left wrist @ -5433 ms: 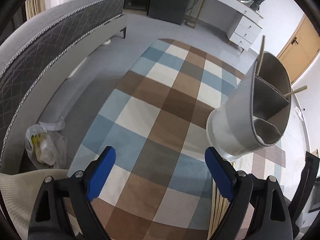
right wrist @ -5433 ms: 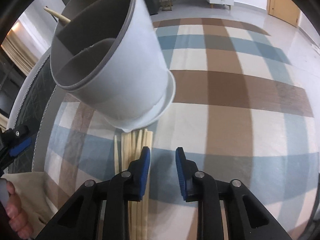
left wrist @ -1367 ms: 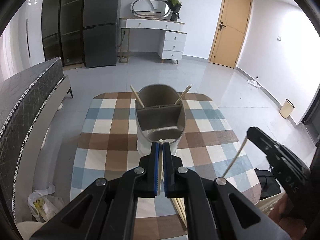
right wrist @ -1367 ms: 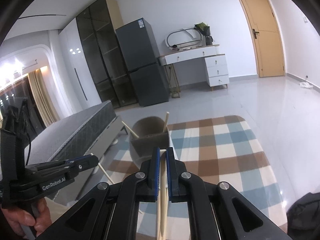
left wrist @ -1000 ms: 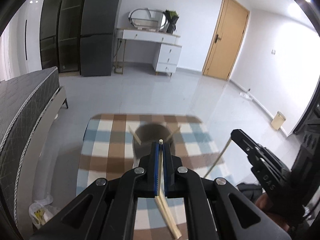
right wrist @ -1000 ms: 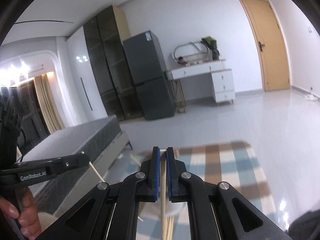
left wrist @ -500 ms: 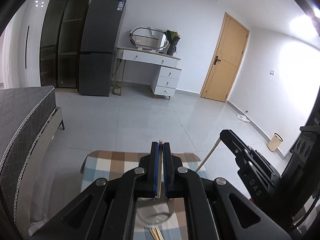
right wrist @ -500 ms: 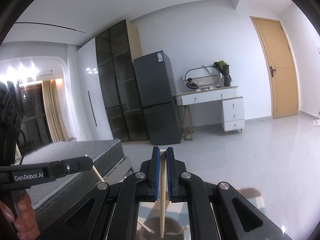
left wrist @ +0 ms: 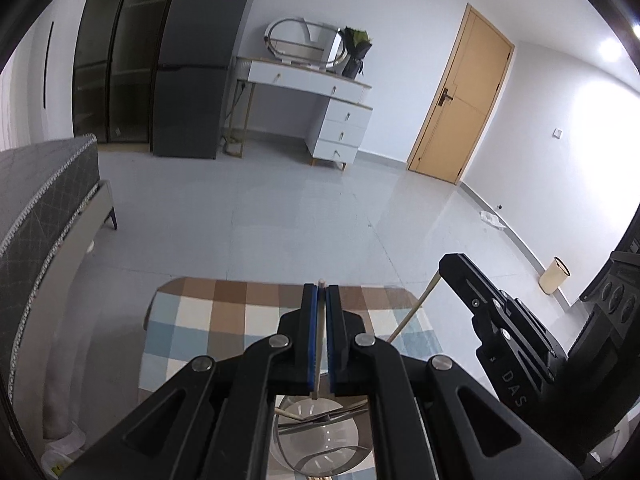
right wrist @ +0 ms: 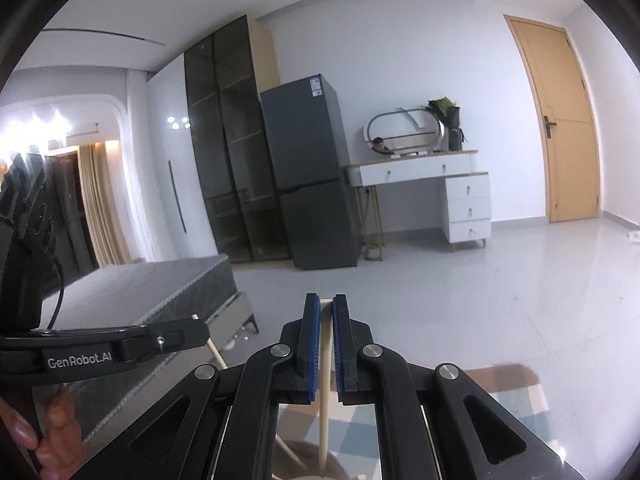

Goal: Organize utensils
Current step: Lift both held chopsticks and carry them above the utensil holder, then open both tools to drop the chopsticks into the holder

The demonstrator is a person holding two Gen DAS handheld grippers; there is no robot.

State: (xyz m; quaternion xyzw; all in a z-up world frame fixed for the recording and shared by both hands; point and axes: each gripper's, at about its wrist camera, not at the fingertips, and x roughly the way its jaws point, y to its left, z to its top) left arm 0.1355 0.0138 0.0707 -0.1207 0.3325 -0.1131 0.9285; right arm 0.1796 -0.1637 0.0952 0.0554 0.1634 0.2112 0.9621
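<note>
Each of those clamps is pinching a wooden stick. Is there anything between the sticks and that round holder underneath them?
Nothing visible. The left gripper holds its chopstick directly above the holder, whose open top shows below. The right gripper holds its chopstick above it too, with only air between.

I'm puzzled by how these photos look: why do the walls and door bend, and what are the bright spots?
Left wrist view: a fisheye lens curves the door and blackens the corners; ceiling lights flare white at the upper right. Right wrist view: the same bending on the door, and glare around the curtain at the left.
</note>
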